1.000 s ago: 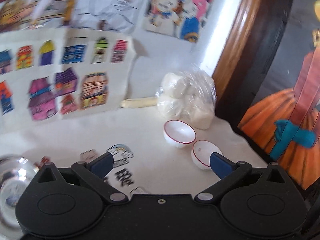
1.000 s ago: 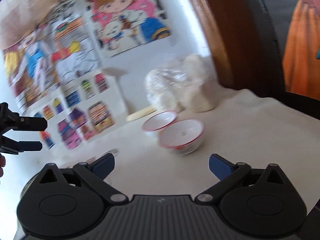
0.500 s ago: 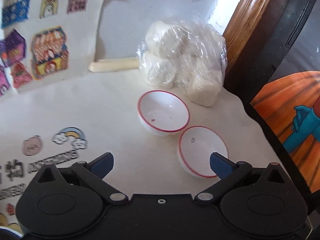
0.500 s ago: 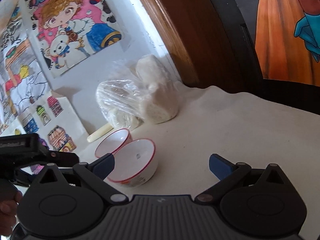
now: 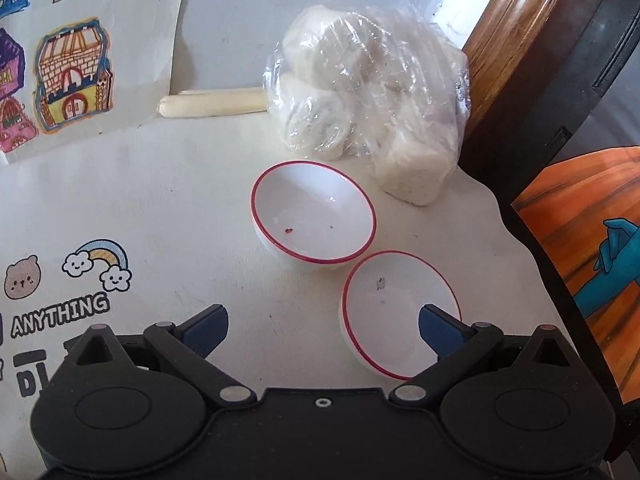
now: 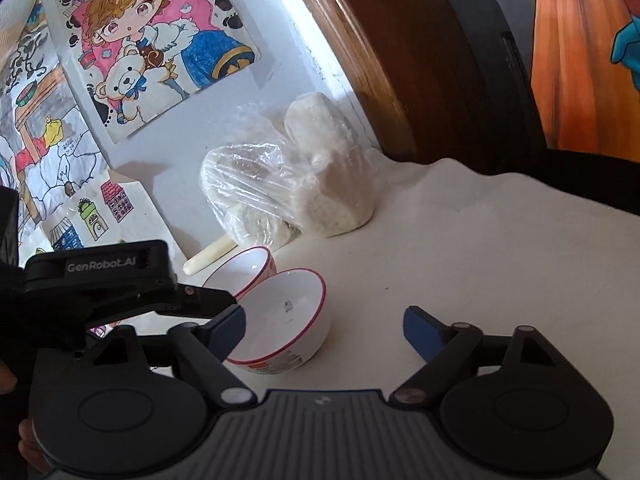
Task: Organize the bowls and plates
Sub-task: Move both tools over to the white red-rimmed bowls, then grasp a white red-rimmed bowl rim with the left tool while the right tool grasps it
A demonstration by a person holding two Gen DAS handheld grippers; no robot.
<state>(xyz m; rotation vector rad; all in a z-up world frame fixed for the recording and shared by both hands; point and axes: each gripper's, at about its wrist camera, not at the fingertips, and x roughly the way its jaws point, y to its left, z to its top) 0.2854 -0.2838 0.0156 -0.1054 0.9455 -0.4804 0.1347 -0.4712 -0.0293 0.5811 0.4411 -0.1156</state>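
Note:
Two white bowls with red rims stand touching on the white table. In the left wrist view the far bowl [image 5: 314, 216] is ahead and the near bowl [image 5: 396, 312] lies at lower right. My left gripper [image 5: 324, 322] is open above them, with its right fingertip [image 5: 436, 326] over the near bowl's inside. In the right wrist view the near bowl [image 6: 284, 316] sits between the jaws of my right gripper [image 6: 324, 326], which are closing. Its left pad [image 6: 232, 324] is at the bowl's left rim and the right pad is well clear. The far bowl [image 6: 240, 268] shows behind.
A clear plastic bag of white lumps [image 5: 368, 92] leans on the wall behind the bowls, beside a cream stick [image 5: 212, 104]. Coloured drawings [image 6: 152, 48] cover the wall. A wooden frame [image 5: 516, 40] and the table edge lie to the right. The left gripper's black housing [image 6: 100, 276] crosses the right wrist view.
Both grippers have come closer to the bowls and tipped down. The right gripper's jaws have narrowed. The left gripper's finger now reaches to the bowls in the right wrist view.

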